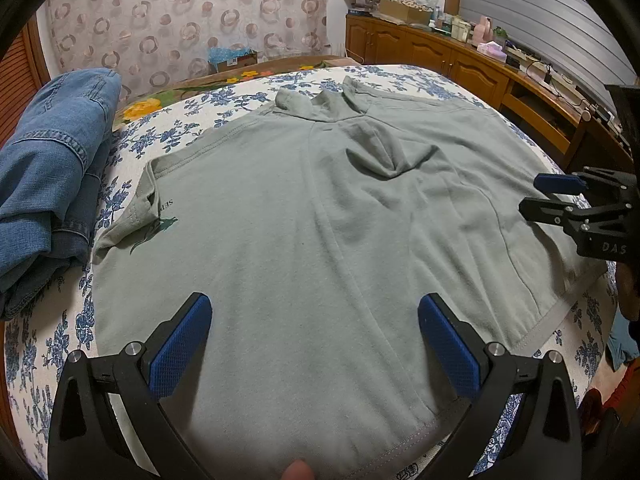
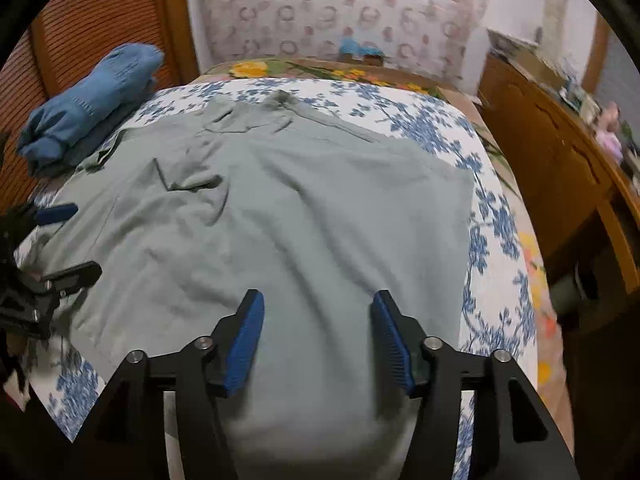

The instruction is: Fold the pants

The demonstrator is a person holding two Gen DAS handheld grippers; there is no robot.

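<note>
Grey-green pants (image 1: 320, 220) lie spread flat on the bed, also in the right wrist view (image 2: 300, 220), with a crease near the middle. My left gripper (image 1: 316, 320) is open just above the near hem, holding nothing. My right gripper (image 2: 318, 320) is open above the cloth's near part, holding nothing. The right gripper also shows at the right edge of the left wrist view (image 1: 536, 196), open over the pants' right side. The left gripper shows at the left edge of the right wrist view (image 2: 72, 240).
Folded blue jeans (image 1: 52, 184) are piled at the bed's far left, also in the right wrist view (image 2: 88, 104). The floral bedsheet (image 1: 240, 96) covers the bed. A wooden cabinet (image 1: 460, 60) with clutter runs along the right. A patterned curtain (image 1: 180, 12) hangs behind.
</note>
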